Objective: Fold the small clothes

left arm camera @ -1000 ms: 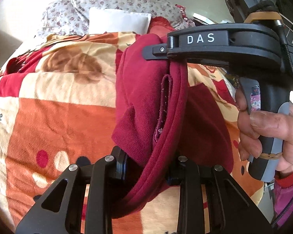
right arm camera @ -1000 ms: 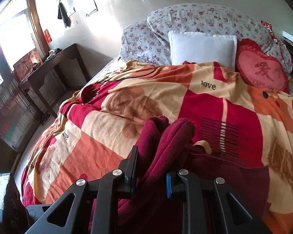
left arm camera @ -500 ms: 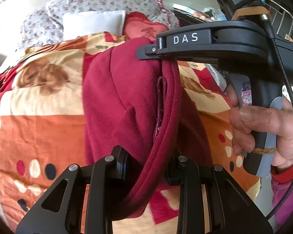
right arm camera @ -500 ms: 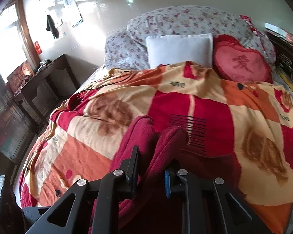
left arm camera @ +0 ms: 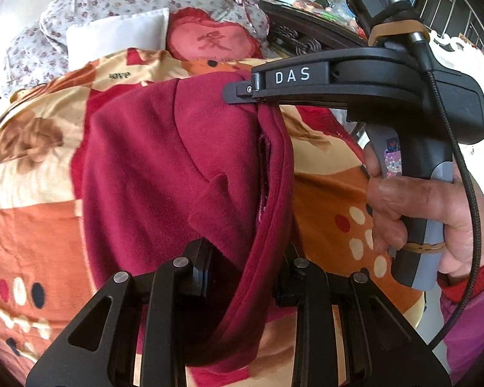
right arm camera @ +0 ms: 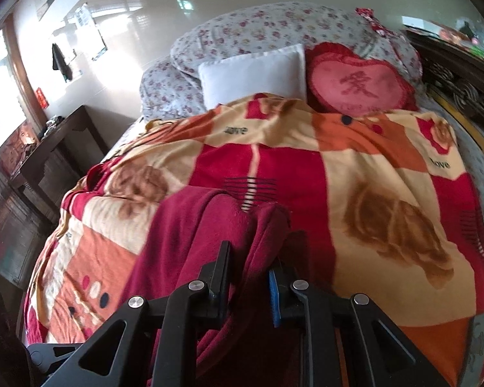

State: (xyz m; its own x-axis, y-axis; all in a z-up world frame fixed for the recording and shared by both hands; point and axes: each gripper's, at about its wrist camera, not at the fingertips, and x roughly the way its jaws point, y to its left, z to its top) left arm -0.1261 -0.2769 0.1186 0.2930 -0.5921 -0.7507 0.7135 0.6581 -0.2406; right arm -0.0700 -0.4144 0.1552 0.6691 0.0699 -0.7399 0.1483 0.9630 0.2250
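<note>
left wrist: right tongs (left arm camera: 242,92) read "das".

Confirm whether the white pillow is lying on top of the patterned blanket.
No. The white pillow leans against the floral pillows behind the blanket's far edge, which overlaps its lower part.

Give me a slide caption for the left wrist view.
Both grippers clamp a dark red garment above the patterned blanket.

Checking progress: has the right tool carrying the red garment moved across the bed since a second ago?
Yes. The right tool swung rightward: the heart cushion now sits nearer centre.
</note>
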